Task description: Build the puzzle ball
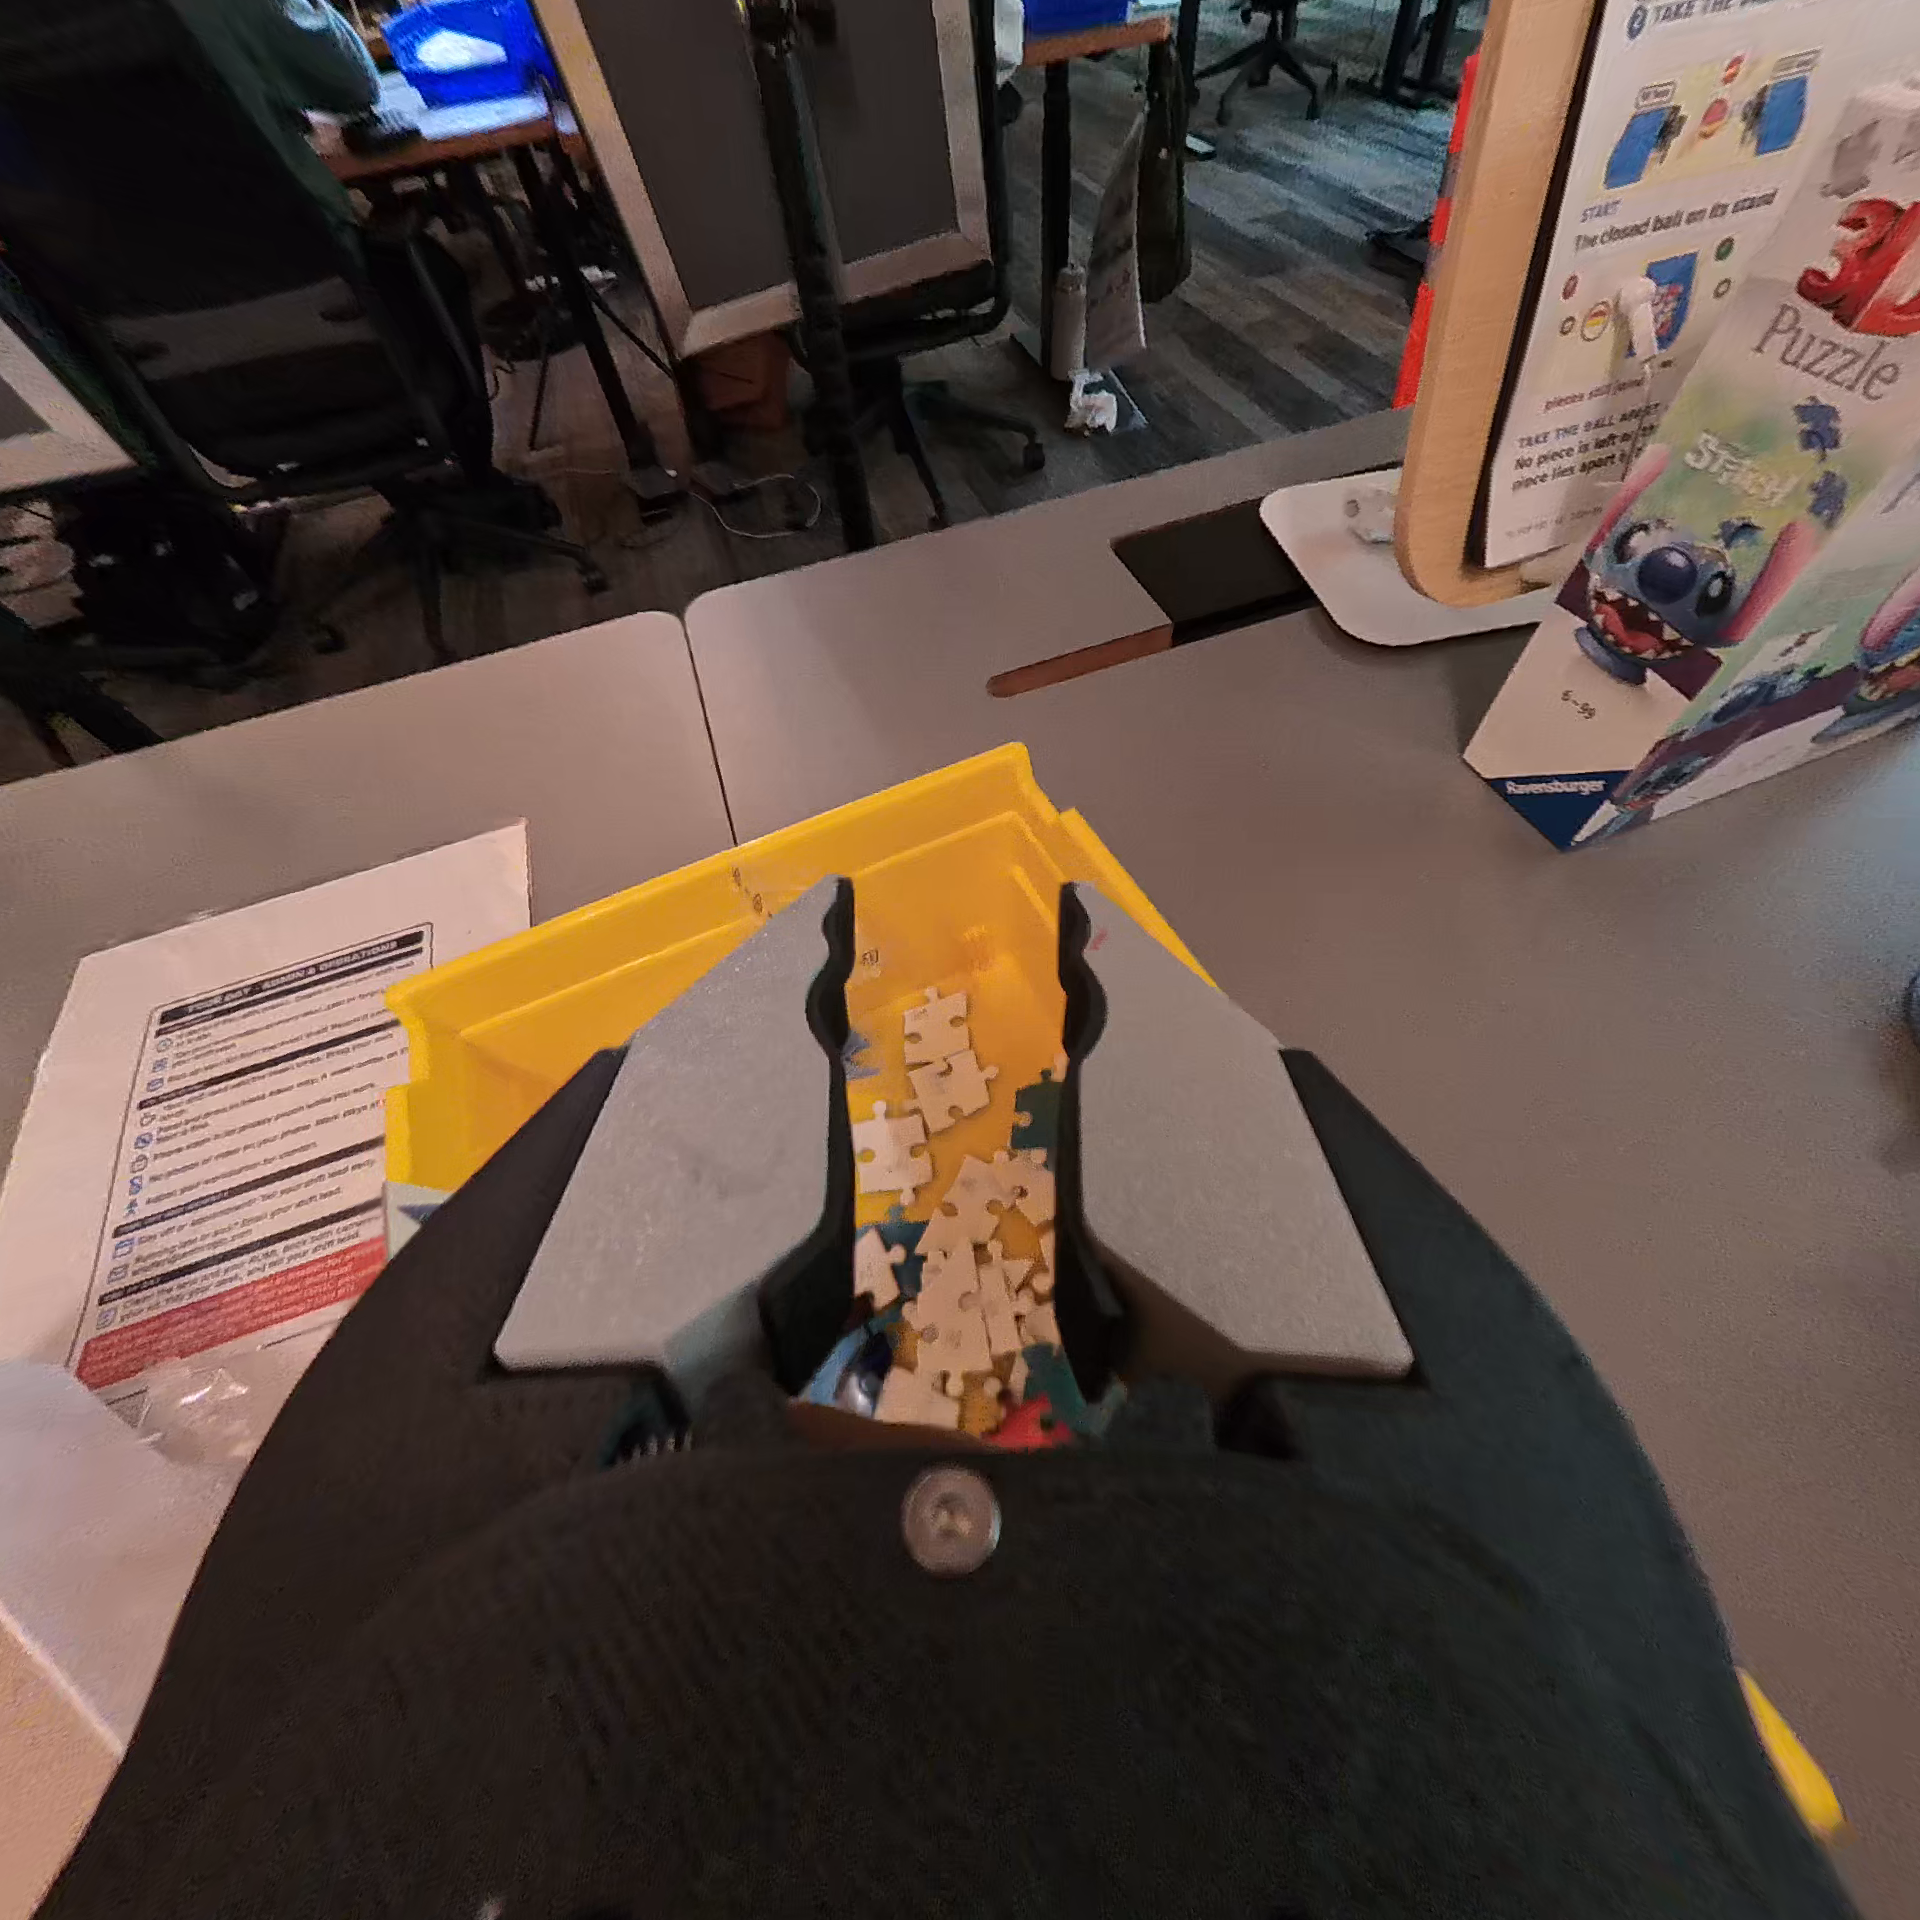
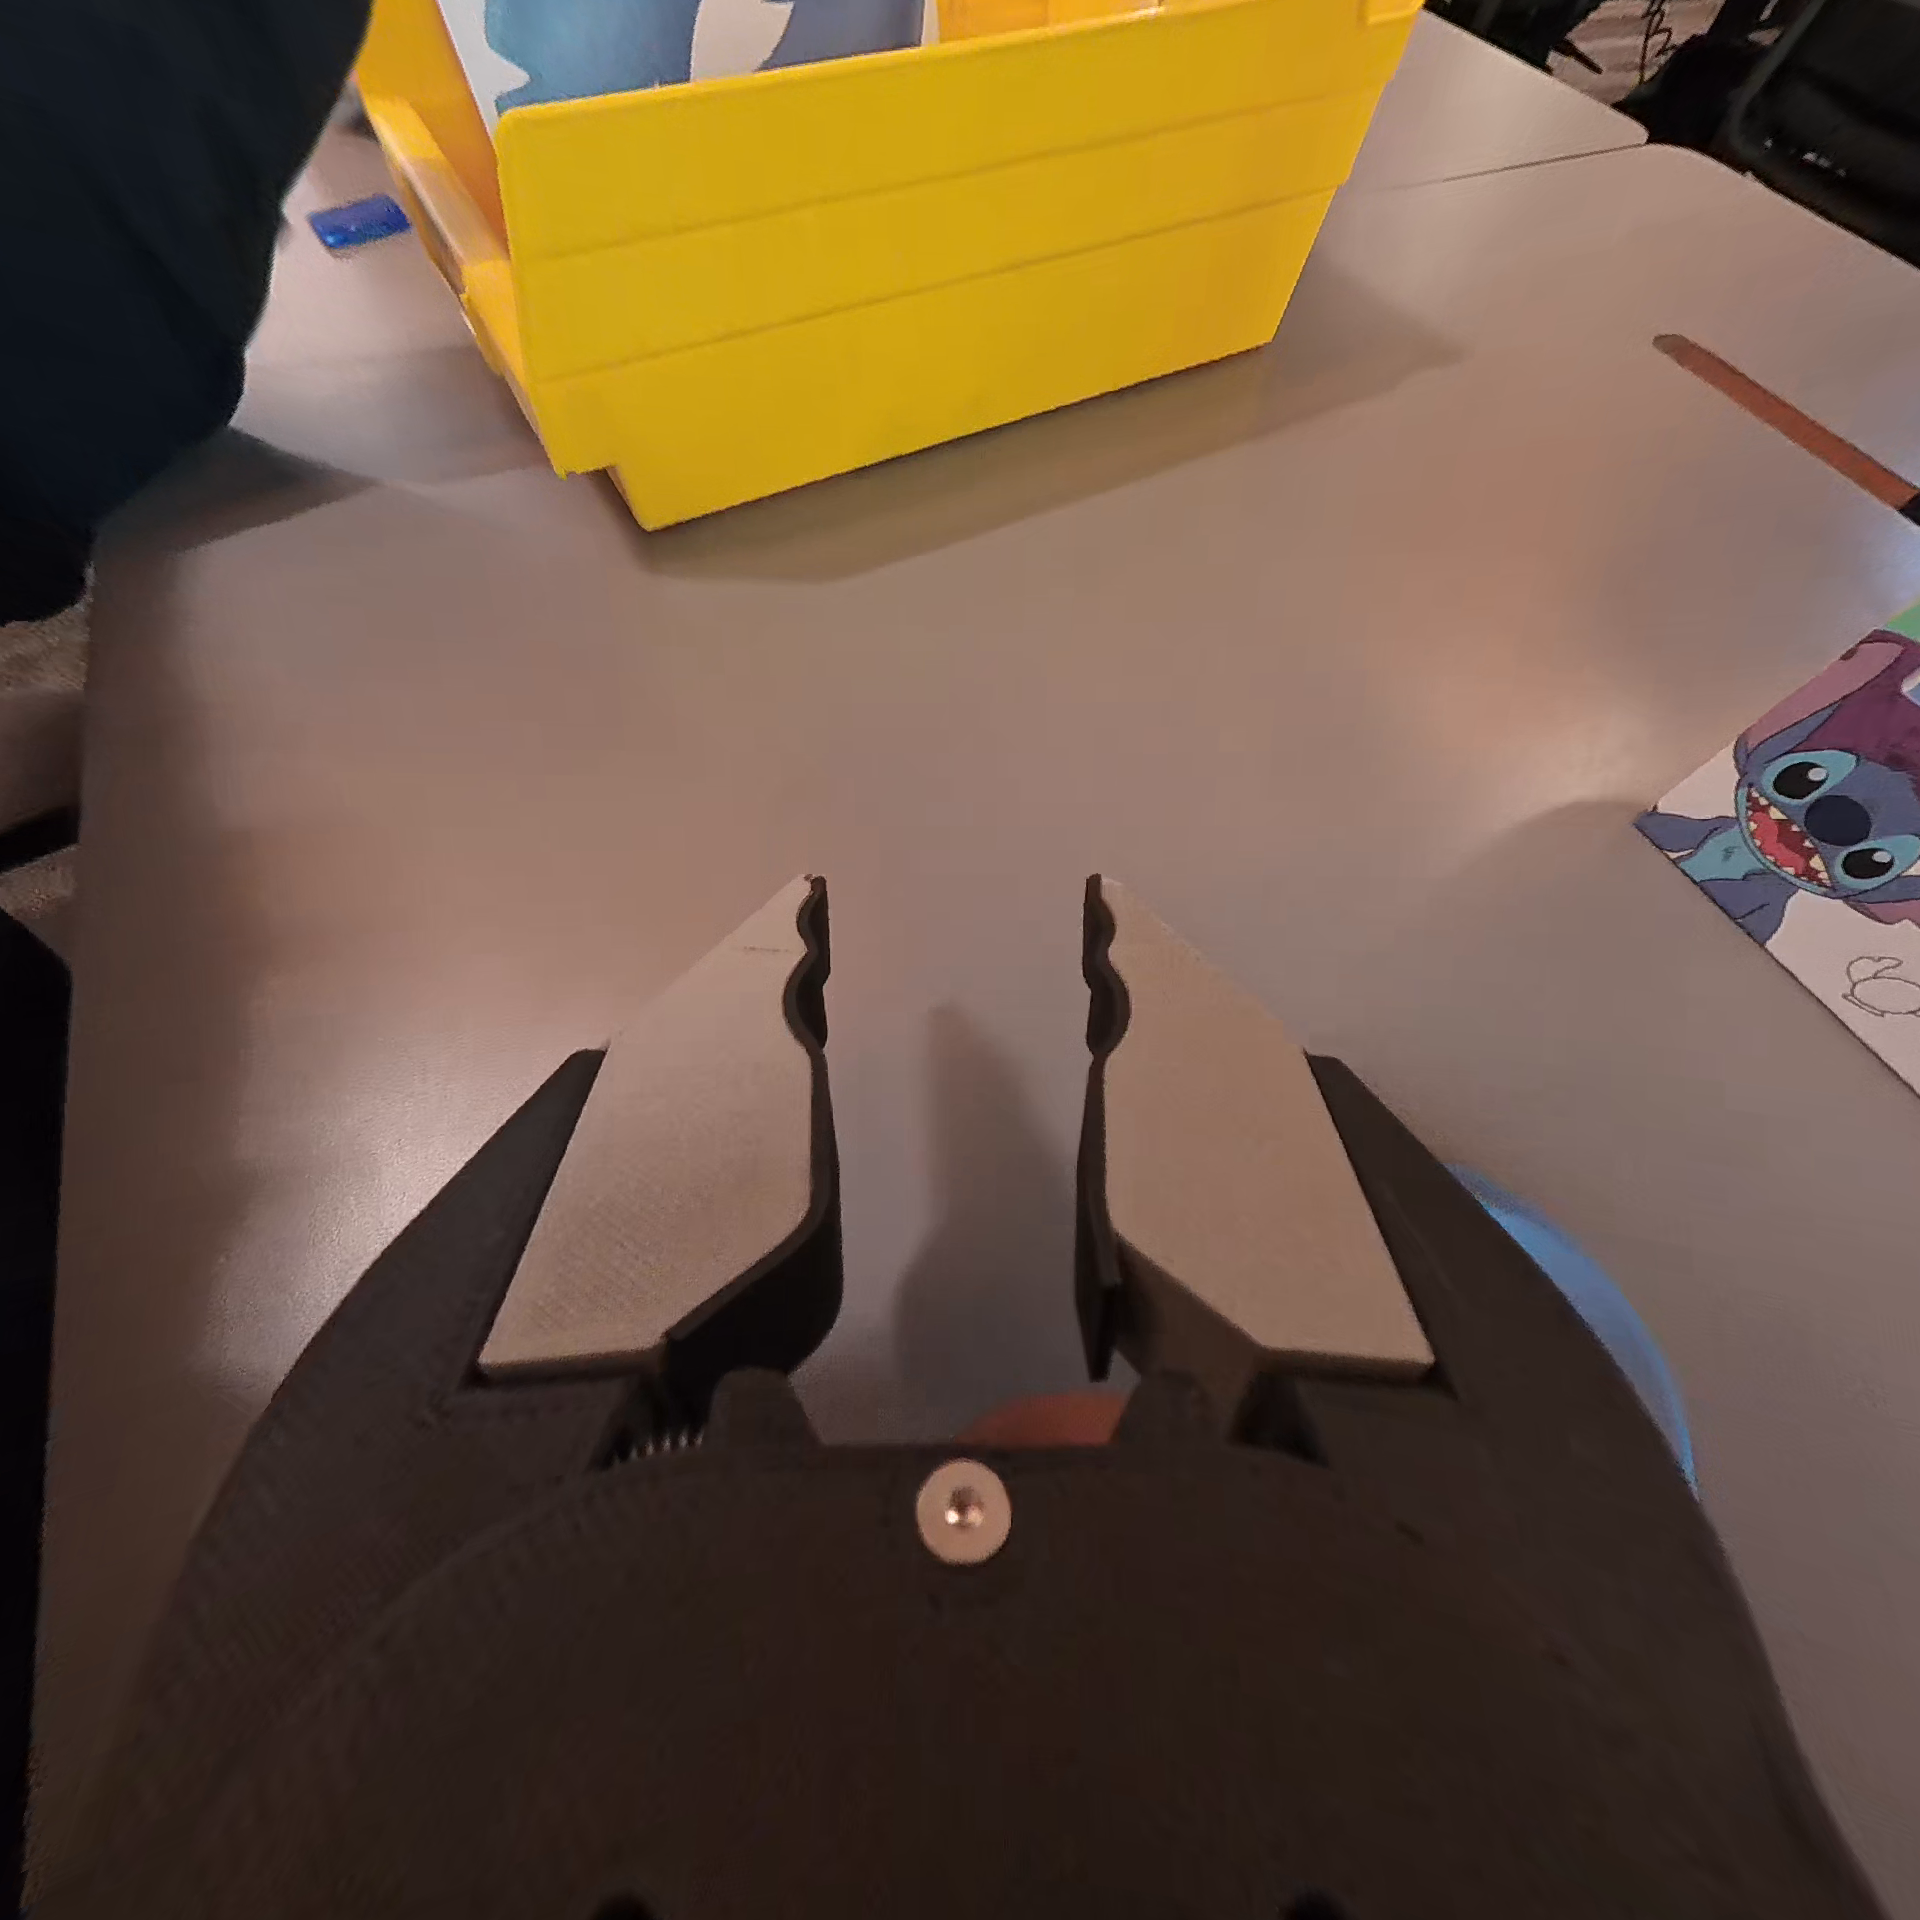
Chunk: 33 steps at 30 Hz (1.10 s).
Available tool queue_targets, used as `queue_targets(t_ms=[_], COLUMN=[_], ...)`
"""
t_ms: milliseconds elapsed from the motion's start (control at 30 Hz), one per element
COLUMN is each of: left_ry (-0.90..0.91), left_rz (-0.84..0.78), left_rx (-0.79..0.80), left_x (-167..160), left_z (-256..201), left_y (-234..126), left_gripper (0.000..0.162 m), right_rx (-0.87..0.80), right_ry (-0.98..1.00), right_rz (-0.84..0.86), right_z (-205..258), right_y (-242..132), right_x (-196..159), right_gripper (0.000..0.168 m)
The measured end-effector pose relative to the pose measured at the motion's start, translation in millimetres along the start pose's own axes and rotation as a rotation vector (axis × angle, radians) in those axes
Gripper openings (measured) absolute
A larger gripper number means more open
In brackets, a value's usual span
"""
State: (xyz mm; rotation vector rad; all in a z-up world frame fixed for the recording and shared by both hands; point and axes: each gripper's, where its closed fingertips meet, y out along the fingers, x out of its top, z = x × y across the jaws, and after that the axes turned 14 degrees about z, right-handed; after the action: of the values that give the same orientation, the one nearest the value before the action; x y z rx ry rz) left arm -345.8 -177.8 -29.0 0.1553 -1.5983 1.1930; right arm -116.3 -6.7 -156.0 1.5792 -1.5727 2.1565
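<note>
A yellow bin (image 1: pixel 644 997) sits on the grey table and holds several loose puzzle pieces (image 1: pixel 951 1174), mostly white side up. My left gripper (image 1: pixel 956 904) hangs open and empty above the bin, with the pieces showing between its fingers. My right gripper (image 2: pixel 951 894) is open and empty, low over bare table. The same yellow bin (image 2: pixel 914 301) stands well ahead of it, with a blue and white sheet (image 2: pixel 665 42) inside. Something blue (image 2: pixel 1558 1268) and something orange (image 2: pixel 1049 1418) peek out from under the right gripper; I cannot tell what they are.
The puzzle box (image 1: pixel 1745 582) stands at the right of the table, before a wooden-framed instruction board (image 1: pixel 1538 281). A printed sheet (image 1: pixel 260 1101) lies left of the bin. A picture sheet (image 2: pixel 1808 821) lies at the right. A small blue object (image 2: pixel 358 221) lies left of the bin. A dark sleeve (image 2: pixel 125 260) is at the left. Left tips to right tips: about 30 cm.
</note>
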Motion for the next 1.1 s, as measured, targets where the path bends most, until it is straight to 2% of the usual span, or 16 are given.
queue_targets(t_ms=[133,300,500,900,1100], left_ry=[0.049,0.148,0.183,0.237,0.271], left_rz=[0.081,0.243,0.362,0.499,0.6], left_rx=[-0.042,-0.074,-0.097,-0.076,-0.126], left_x=[-10,-41,-73,-98,-114], left_z=[2,1,4,11,2], left_y=[-4,1,11,24,33], left_gripper=[0.038,0.039,0.039,0.039,0.039], right_rx=[0.0,-0.038,-0.045,-0.044,-0.041], right_ry=[0.027,0.026,0.038,0.058,0.055], right_rz=[-0.039,-0.06,-0.057,-0.049,-0.05], right_z=[-5,-13,-16,-17,-16], right_y=[-2,-4,-1,3,4], right_x=[6,8,6,4,4], right_gripper=[0.046,0.046,0.046,0.046,0.046])
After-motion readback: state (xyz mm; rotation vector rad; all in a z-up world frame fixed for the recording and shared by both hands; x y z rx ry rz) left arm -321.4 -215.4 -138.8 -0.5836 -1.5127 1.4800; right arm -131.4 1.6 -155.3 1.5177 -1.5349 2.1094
